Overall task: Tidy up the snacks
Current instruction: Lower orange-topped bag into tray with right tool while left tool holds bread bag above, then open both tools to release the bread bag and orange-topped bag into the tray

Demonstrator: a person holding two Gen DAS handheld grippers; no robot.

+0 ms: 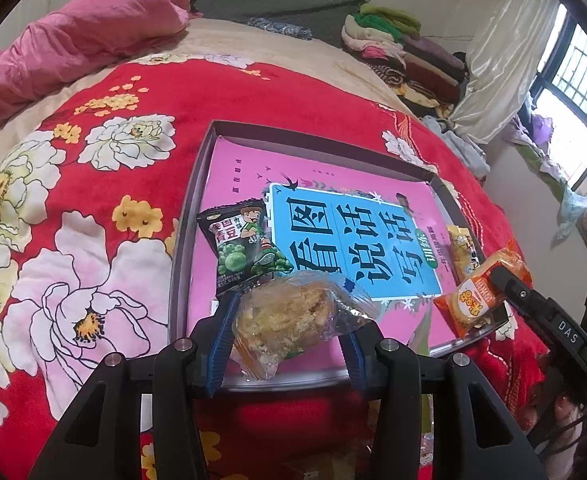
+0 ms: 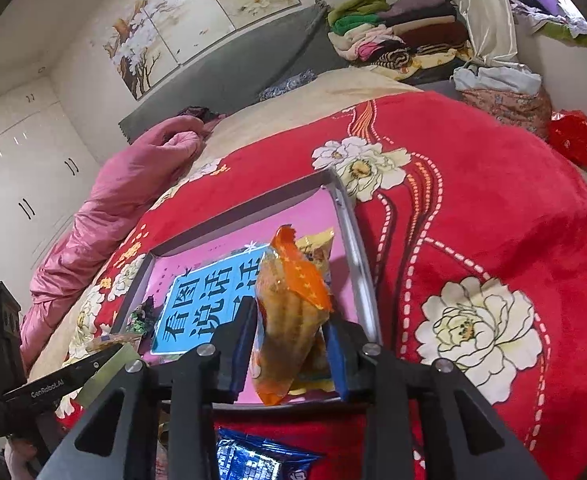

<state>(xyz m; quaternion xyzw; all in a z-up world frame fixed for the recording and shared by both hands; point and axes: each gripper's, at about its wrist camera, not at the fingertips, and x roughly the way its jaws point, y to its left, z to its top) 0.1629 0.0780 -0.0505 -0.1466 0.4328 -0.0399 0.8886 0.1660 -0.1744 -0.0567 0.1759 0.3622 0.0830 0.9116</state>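
Left gripper clamps a clear pastry bag over the tray's near edge, beside the green pea packet. Right gripper pinches an orange snack pack upright over the tray's right side; yellow packet behind, possibly touching.
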